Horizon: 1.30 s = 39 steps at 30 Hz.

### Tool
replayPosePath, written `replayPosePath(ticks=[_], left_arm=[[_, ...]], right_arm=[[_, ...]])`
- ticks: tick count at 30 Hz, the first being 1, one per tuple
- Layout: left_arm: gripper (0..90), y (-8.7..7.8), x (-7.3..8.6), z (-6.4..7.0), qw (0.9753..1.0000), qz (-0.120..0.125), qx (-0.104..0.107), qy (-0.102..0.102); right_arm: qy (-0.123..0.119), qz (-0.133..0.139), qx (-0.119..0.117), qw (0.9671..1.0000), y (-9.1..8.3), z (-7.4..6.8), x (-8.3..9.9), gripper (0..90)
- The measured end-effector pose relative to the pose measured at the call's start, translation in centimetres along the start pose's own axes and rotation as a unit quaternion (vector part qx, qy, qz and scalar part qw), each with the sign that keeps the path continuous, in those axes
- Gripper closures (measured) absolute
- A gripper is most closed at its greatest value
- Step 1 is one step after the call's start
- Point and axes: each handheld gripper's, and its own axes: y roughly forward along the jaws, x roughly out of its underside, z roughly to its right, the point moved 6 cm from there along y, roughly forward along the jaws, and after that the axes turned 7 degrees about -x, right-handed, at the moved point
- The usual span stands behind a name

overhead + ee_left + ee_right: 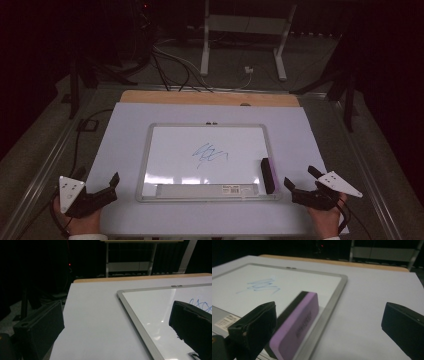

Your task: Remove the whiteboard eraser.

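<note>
left gripper sat wide open and empty by the whiteboard's left edge. blue scribble was mid-board, illegible. the tray's label was too small to read. the eraser stood at the board's right edge. right gripper was spread wide, holding nothing; i'd guess a sloppy grab could tip the eraser.

Left gripper jaws held wide apart above the white-covered counter. Whiteboard corner seen between them, its blue scribble partly hidden behind one jaw.
</note>
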Motion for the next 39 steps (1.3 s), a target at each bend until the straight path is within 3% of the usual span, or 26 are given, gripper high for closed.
replayPosePath(ticks=[9,21,39], left_arm=[[0.6,0.1,0.2,0.1,1.0000,-0.001,0.003,0.005],[0.6,0.4,0.4,0.5,0.9999,-0.008,0.002,0.012],[0.5,0.8,0.9,0.9,0.9995,-0.021,0.002,0.021]], right_arm=[[-0.010,-0.005,-0.001,0.9999,0.1,-0.4,-0.2,0.5],[0.011,0.011,-0.002,0.9999,-1.0,-0.2,-2.1,0.6],[0.038,-0.052,-0.034,0.9973,0.7,-1.4,-3.2,0.5]])
